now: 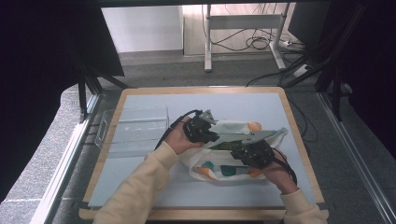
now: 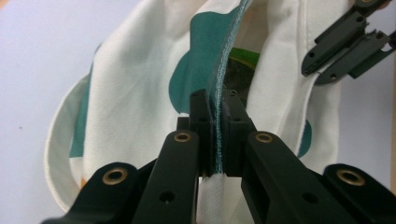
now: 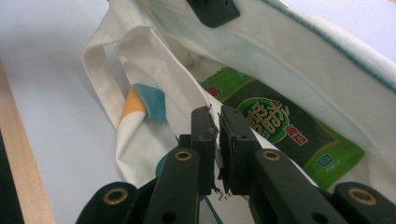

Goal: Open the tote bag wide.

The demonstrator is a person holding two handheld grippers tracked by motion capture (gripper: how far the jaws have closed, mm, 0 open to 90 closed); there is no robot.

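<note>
Though pinched open: cream tote bag (image 1: 233, 156) w/ teal patches

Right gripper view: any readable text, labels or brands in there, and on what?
Green packet inside the cloth bag: a round logo with large white characters and a small red strip of print beside it, too blurred to read.
White square mark at the packet's corner: too small to read.
Cloth bag: colour patches, no lettering visible.
No other text is readable.

two hand-held grippers (image 1: 215, 136) (image 1: 239, 148) at a white cloth bag (image 1: 219, 163) on the table (image 1: 154, 98)
</note>
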